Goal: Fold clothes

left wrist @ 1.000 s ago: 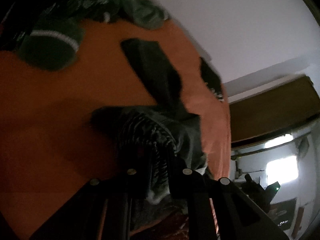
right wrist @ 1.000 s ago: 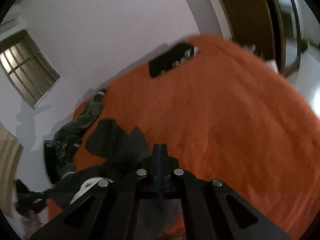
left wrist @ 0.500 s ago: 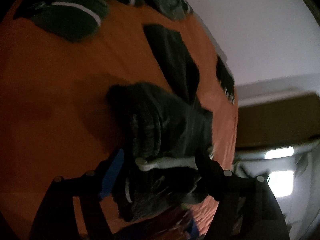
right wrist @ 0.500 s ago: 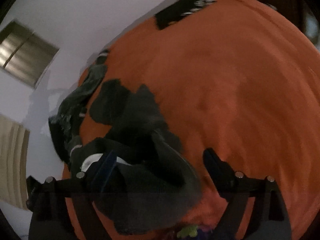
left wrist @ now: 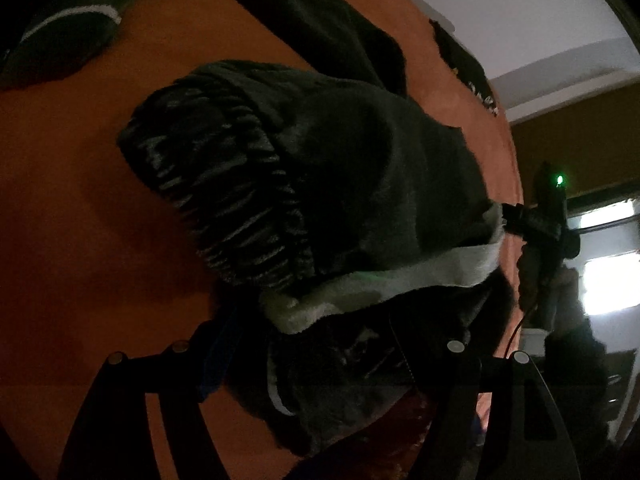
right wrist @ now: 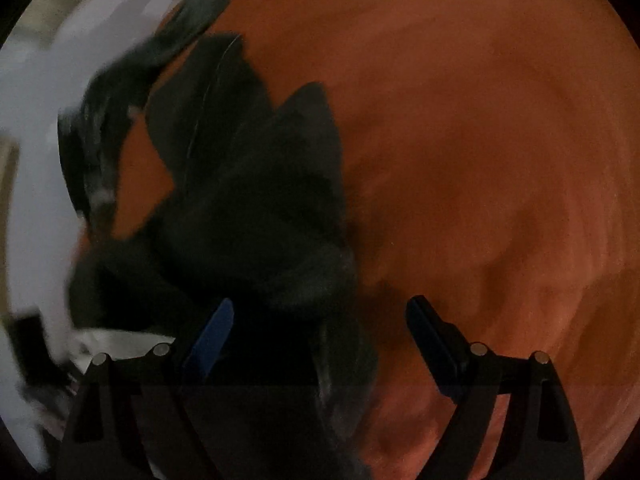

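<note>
- Left gripper point(left wrist: 320, 344): jaws wide, gripping nothing; dark garment point(left wrist: 340, 184) bunched on orange bedspread point(left wrist: 80, 220), spilling between the fingers.
- Right gripper point(right wrist: 320, 324): jaws wide, holding nothing; garment's point(right wrist: 256, 208) edge lies between the fingers, toward the left one.

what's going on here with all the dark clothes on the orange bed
A person with a handheld gripper in each hand is folding laundry on an orange blanket. Both the left gripper and the right gripper have their jaws open over a bunched dark garment with a ribbed elastic band and a pale lining; neither is clamped on it. More dark clothes lie spread further up the bed, so the folding looks barely begun.
</note>
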A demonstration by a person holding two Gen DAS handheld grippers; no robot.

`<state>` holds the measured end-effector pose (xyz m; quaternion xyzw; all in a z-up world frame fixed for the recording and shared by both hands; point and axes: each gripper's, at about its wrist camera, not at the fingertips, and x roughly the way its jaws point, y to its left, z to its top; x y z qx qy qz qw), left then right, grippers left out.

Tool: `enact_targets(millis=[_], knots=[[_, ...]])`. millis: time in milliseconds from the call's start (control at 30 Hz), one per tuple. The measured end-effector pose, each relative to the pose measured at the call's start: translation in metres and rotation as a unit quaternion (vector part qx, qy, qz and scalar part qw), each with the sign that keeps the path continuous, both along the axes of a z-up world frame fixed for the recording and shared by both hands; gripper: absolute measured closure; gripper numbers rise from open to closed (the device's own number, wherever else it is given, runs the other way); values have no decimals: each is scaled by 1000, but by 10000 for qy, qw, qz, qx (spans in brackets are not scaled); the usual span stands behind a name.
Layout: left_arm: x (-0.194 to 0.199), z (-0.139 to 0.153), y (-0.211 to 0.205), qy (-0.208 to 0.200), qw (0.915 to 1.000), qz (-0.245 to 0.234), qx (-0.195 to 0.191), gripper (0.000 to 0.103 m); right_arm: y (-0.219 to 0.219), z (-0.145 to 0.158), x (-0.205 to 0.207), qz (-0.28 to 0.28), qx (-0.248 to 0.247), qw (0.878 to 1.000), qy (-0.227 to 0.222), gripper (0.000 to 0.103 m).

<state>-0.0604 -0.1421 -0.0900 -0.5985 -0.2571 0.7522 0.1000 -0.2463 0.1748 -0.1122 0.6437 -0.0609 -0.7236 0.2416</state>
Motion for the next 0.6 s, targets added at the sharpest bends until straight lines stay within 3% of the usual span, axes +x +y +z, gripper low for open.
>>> enact_targets(millis=[67,100,133,200,333,500,600], knots=[[-5,-3,-2,13,10000,19,-9,29,-15,-8,-3,254,-20,9997,-41,15],[-5,-3,-3,40,10000,65,-50,38,-21,-12,-4,328,-20,9994,-68,17],[-5,-3,-4,74,9997,140,-187,61,-29,-16,-5,409,40,9991,-63,23],[-6,-2,-9,136,9987,313,-376,88,-38,-22,-9,403,374,9985,-3,42],[0,16,-30,453,9959,773,-86,95,-25,-14,-12,-316,276,9991,-67,72],[-2,62,-28,1133,9914,651,-61,97,1,55,5,-916,-13,9880,1247,81],[3,74,-27,1244,9904,602,-8,97,23,94,9,-1335,-68,9761,1713,83]])
